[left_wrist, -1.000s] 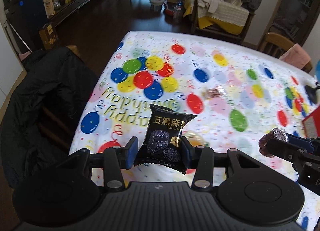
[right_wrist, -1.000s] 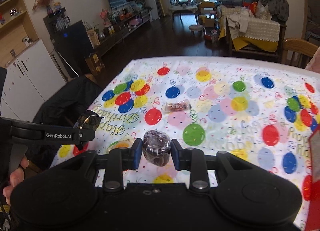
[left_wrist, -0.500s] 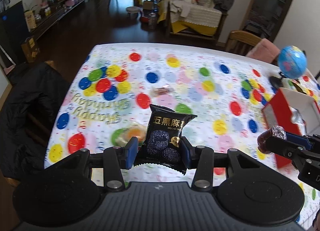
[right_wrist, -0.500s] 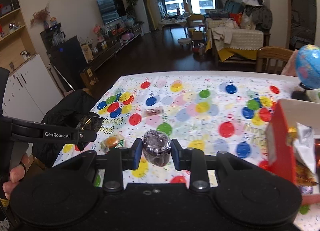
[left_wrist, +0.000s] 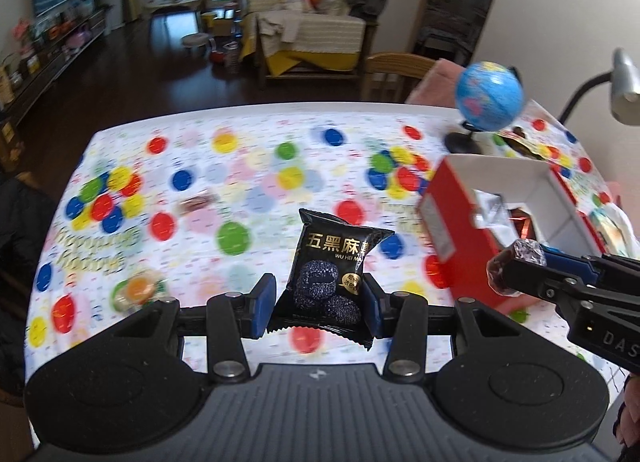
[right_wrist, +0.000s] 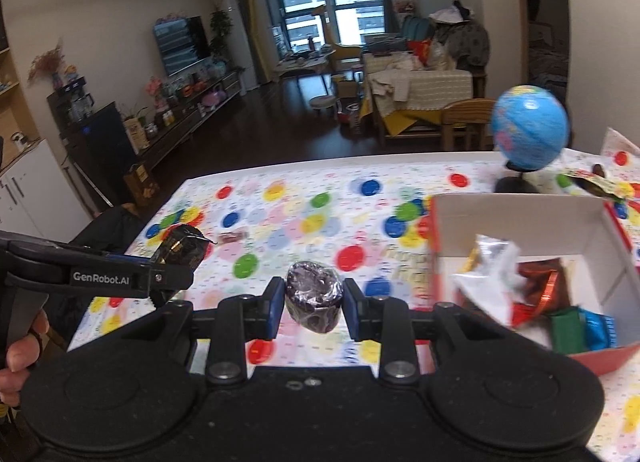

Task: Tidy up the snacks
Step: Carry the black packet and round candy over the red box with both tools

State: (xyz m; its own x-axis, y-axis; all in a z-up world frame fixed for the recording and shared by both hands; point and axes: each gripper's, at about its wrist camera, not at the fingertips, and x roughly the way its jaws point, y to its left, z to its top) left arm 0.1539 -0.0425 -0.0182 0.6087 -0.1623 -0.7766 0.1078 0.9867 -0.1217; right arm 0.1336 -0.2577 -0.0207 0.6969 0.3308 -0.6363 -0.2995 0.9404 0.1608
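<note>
Both tools shifted toward red box (right_wrist: 436,238) | globe (left_wrist: 490,96) newly visible

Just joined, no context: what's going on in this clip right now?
A person is sorting snacks with a handheld gripper in each hand. The left gripper is shut on a black snack packet; the right gripper is shut on a round dark sweet in clear wrap. Both are held above the balloon-print tablecloth, beside the open red box, which already holds several wrapped snacks. Two more sweets lie loose on the cloth.
</note>
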